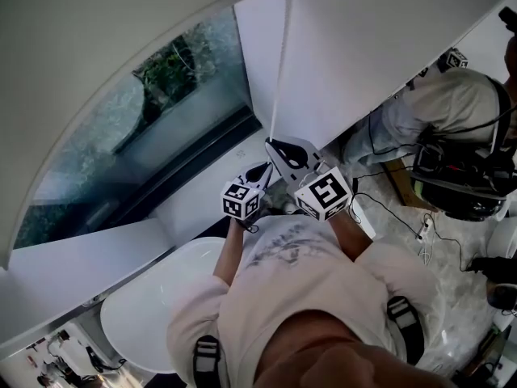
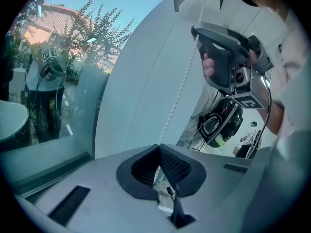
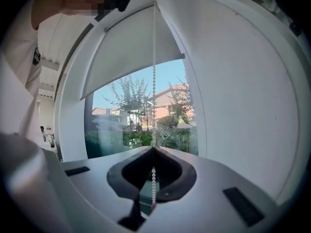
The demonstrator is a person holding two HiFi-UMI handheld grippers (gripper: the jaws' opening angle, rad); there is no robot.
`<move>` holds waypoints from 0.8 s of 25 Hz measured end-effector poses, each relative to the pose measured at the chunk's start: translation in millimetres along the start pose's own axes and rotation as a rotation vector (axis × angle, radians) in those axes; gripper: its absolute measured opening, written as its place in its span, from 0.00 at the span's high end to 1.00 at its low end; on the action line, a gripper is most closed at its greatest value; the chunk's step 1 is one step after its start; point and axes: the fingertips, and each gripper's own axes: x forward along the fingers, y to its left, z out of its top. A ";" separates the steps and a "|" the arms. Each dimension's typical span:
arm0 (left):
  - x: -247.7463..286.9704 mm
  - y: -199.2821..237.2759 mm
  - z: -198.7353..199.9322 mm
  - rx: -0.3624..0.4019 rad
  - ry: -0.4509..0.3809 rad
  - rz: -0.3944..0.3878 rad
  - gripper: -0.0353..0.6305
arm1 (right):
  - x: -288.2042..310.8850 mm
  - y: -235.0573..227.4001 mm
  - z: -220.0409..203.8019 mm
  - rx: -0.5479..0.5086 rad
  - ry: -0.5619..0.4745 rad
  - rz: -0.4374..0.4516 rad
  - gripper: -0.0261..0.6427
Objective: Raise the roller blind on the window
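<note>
- The roller blind (image 3: 130, 45) is seen partly up. Its hem crosses the upper half of the right gripper view, and the window pane (image 3: 141, 120) is bared beneath it.
- The bead chain (image 3: 154, 81) is hung at the blind's right edge. Its long axis runs almost straight up from the jaws to the top of the frame.
- The right hand-held gripper (image 3: 153, 150) is pressed together on that chain, and a short run of beads is seen below the pinch.
- The left hand-held gripper (image 2: 158, 146) is likewise clamped on the chain, which is led away toward the upper right of the left gripper view.
- The right one is placed higher on the chain, hence nearer the blind's top. In the head view both are found close together at centre.
- The next pull is judged to lie along the chain, downward.
</note>
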 end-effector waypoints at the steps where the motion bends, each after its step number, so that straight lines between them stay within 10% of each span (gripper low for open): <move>1: 1.1 2.7 -5.1 -0.002 0.009 -0.001 0.94 | 1.0 0.6 -5.7 -0.001 0.010 0.000 0.87; 20: -19.2 -9.7 -6.4 0.066 -0.060 -0.036 0.93 | 0.6 1.9 -29.6 -0.017 0.058 -0.008 0.87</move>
